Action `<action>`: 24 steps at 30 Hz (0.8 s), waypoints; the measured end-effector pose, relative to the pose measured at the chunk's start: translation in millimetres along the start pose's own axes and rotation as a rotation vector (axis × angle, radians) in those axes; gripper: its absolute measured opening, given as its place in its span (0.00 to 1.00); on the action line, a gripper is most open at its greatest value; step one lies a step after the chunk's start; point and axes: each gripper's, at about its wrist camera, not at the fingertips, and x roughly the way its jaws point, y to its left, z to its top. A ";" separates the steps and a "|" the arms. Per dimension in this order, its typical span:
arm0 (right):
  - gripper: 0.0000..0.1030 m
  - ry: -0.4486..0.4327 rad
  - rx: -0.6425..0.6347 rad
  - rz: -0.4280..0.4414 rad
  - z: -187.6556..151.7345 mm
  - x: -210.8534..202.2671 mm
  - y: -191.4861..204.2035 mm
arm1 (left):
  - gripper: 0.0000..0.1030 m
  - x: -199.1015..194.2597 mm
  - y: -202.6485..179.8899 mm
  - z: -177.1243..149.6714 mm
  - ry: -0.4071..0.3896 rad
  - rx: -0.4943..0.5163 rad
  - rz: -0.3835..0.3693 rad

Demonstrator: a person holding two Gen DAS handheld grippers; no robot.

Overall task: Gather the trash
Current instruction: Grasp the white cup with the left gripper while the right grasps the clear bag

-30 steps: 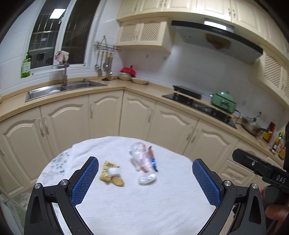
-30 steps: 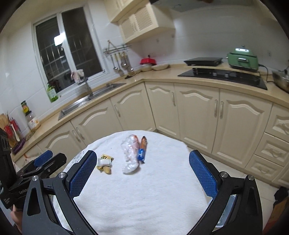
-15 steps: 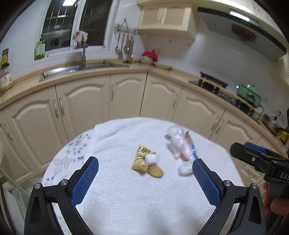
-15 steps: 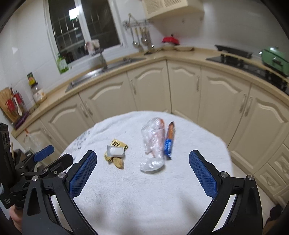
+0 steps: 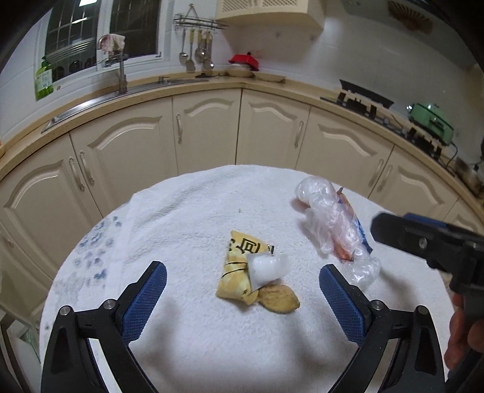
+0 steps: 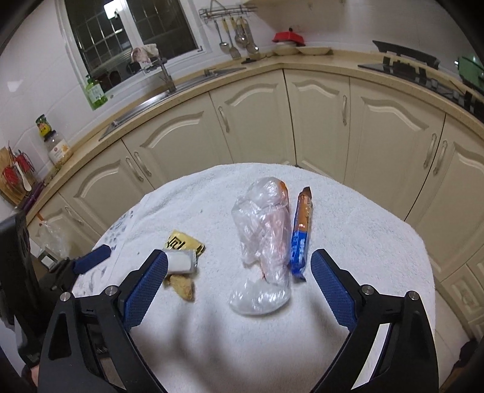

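Over the white-clothed table (image 5: 187,211), both tongs (image 5: 242,279) (image 6: 239,272) lower and nearer the wrappers (image 5: 242,269) than before, empty, closing slightly.

Kitchen, indoor, dark outside. Cream base cabinets (image 5: 208,130) w/ arched door panels, metal handles, curving round under tan countertop (image 6: 317,59). Steel sink (image 5: 90,104) + faucet (image 5: 121,75) below gridded window (image 6: 130,33). White tiled wall (image 5: 302,57); utensil rack (image 5: 196,45) hung w/ ladles. Cream upper cabinet (image 5: 269,12), lattice front. Black hob (image 5: 360,99) at right. Round table w/ white towel cover (image 5: 211,332) in foreground.
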 end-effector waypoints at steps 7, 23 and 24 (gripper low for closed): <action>0.79 0.043 -0.002 0.032 20.6 50.7 -8.3 | 0.52 67.8 -9.9 13.5 0.071 0.026 -0.003; 0.39 0.108 -0.009 0.018 1.6 87.2 -21.2 | 0.35 93.8 20.6 28.3 0.012 -0.062 -0.069; 0.39 0.106 0.000 0.027 0.0 83.9 -22.5 | 0.34 92.7 22.3 28.0 0.010 -0.061 -0.070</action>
